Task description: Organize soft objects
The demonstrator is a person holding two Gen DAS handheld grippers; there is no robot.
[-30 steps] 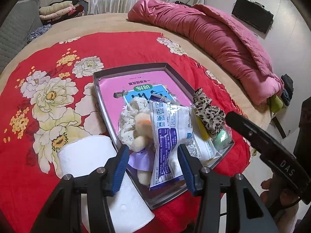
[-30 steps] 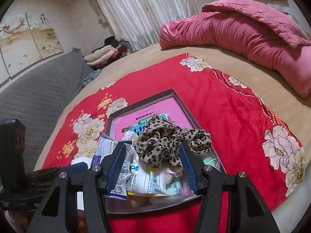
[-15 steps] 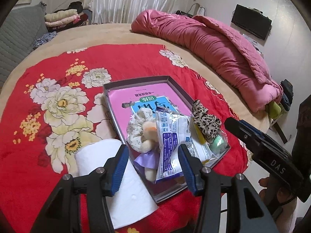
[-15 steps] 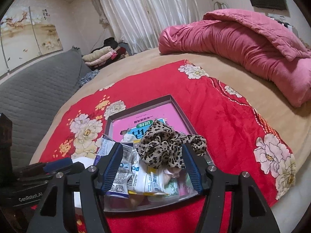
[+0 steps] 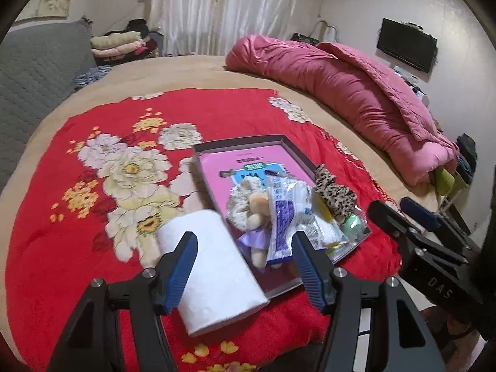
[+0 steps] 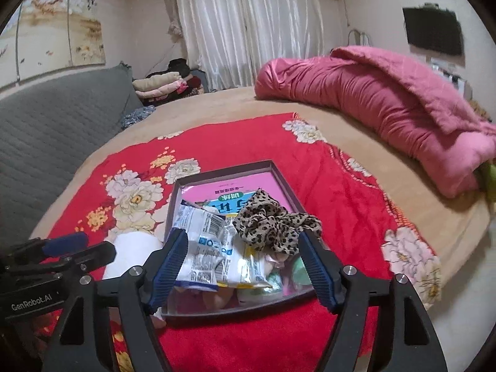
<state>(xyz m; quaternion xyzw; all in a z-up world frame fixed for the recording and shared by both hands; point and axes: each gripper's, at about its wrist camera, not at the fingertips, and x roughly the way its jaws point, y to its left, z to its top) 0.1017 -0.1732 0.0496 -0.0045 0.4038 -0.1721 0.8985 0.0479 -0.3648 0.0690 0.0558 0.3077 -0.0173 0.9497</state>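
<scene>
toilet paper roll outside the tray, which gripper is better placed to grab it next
Left. The left gripper is open right above the toilet paper roll; the right gripper faces the tray instead.

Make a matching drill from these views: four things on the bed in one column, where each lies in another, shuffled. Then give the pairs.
Things
1. leopard scrunchie
2. paper roll
3. pink quilt
4. plush toy

Places
A. on the red blanket, left of the tray
B. far side of the bed
C. in the tray, right side
D. in the tray, beside the blue-white packet

Pairs: 1-C, 2-A, 3-B, 4-D
</scene>
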